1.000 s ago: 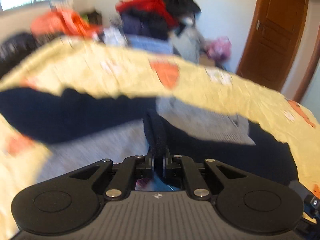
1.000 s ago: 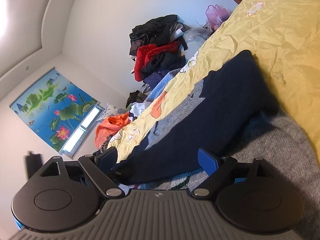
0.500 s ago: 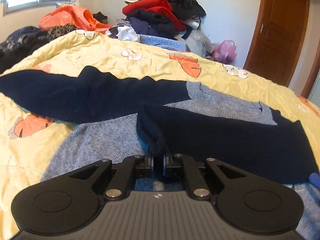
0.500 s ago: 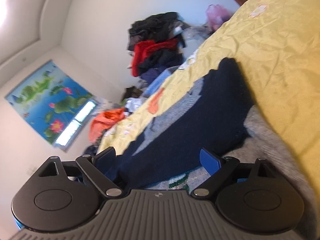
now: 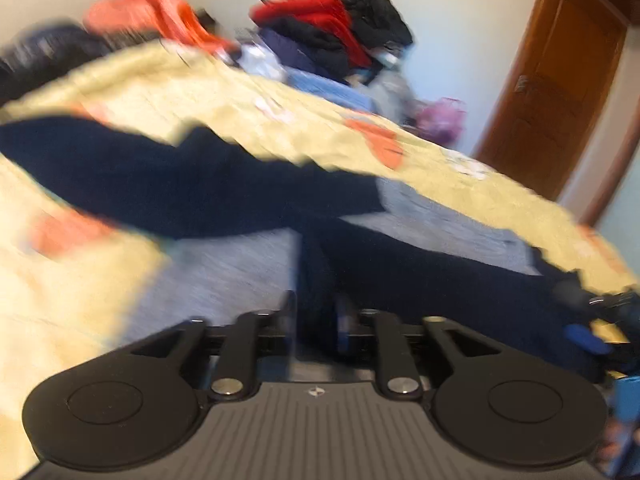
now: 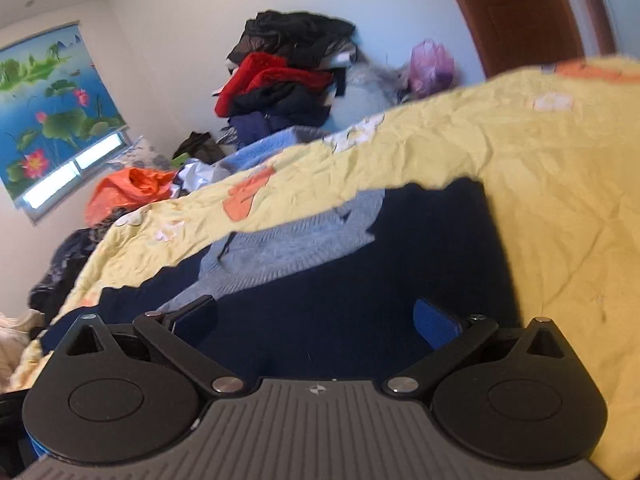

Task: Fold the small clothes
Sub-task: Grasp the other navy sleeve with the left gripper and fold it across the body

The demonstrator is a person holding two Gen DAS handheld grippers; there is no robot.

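Lying spread on a yellow quilt (image 6: 540, 168), a grey sweater (image 6: 280, 248) with navy sleeves is seen, one sleeve (image 5: 440, 276) already drawn across the grey chest while the other sleeve (image 5: 132, 176) is stretched out to the far side. The sleeve-folding step is judged to be in hand. The left-wrist view is heavily blurred, so fine detail cannot be relied on.

The left gripper (image 5: 316, 312) is shown with its jaws narrowed to a small gap, and the cuff end of the crossed sleeve is seen between them; whether it is firmly pinched or just let go cannot be told through the blur. The right gripper (image 6: 316, 320) is held wide apart, nothing gripped, hovering low over the navy fabric near the sweater's shoulder; contact cannot be confirmed.

For the next move, the cuff would likely need to be laid flat and freed, then the outstretched sleeve brought over the chest in the same way.

A pile of clothes (image 6: 288, 76) and a wooden door (image 5: 552, 92) are visible beyond the bed
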